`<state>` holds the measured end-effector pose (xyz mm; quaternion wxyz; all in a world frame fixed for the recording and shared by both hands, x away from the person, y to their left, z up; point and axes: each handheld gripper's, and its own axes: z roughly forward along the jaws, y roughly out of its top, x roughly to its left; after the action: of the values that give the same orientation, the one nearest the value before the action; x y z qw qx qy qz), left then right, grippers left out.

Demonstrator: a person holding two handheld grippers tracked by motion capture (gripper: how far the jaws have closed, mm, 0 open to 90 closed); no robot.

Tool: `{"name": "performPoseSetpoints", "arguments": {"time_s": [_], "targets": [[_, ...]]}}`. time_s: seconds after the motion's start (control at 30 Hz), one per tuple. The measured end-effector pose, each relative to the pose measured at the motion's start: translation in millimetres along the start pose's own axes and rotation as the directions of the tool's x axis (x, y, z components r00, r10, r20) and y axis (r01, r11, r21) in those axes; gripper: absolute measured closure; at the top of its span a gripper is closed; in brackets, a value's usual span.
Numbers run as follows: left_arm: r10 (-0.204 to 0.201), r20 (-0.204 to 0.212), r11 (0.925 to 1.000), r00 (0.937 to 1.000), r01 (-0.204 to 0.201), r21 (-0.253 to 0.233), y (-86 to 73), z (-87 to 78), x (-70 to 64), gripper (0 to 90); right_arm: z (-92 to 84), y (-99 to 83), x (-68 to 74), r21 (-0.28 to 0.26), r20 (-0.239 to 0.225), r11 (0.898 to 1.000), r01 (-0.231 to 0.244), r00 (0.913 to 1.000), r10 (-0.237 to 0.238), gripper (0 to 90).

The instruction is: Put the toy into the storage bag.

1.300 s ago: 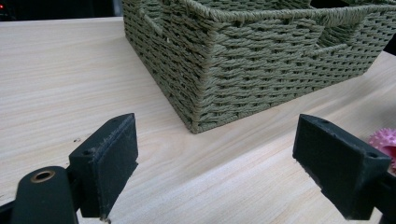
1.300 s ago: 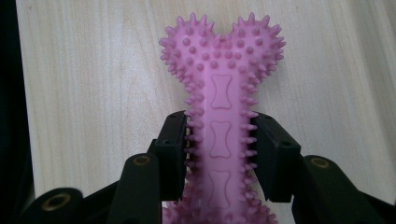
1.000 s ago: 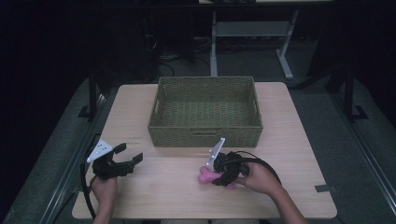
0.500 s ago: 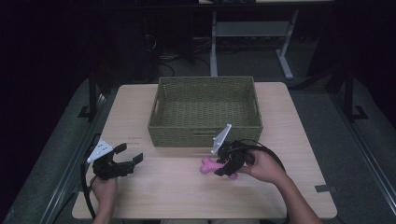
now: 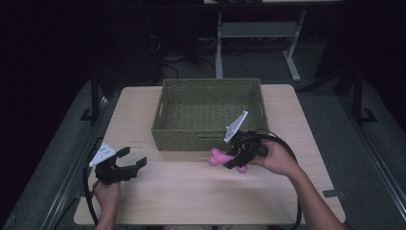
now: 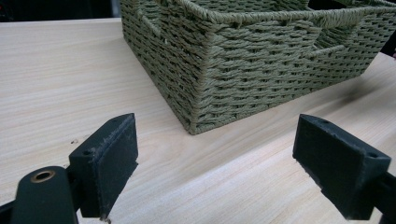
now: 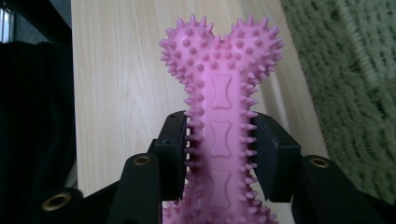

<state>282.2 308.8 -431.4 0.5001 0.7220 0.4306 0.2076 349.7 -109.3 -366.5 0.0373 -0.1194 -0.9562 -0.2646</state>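
We can read no writing, brand, number or sign anywhere in these views. The pink spiked rubber bone-shaped toy [image 7: 219, 135] carries only small raised bone outlines along its shaft, which are shapes and not letters. The green woven rope basket [image 5: 209, 112] and the pale wooden tabletop [image 5: 191, 191] bear no label that we can make out.
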Motion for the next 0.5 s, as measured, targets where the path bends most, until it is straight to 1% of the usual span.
{"name": "performPoseSetpoints", "arguments": {"time_s": [0.07,0.23,0.4,0.5], "targets": [[0.002,-0.001,1.0000,1.0000,-0.002,0.001,-0.1,0.0,0.0,13.6,-2.0,0.6,-1.7,-0.005,-0.005,1.000,0.002,1.0000,-0.002,57.8],[-0.001,-0.007,1.0000,1.0000,0.001,-0.004,0.1,-0.8,0.8,13.6,-6.3,4.8,-4.1,0.009,0.002,1.000,0.005,1.0000,-0.005,57.7],[0.001,-0.004,1.0000,1.0000,-0.001,-0.001,0.0,-0.3,0.7,13.6,-12.3,9.2,-6.3,-0.006,-0.004,1.000,0.014,0.9999,-0.014,57.8],[0.006,0.000,1.0000,1.0000,-0.006,0.002,0.0,-0.6,0.0,13.6,-16.4,10.8,-7.6,-0.007,0.003,1.000,0.012,0.9999,-0.012,57.8]]}}
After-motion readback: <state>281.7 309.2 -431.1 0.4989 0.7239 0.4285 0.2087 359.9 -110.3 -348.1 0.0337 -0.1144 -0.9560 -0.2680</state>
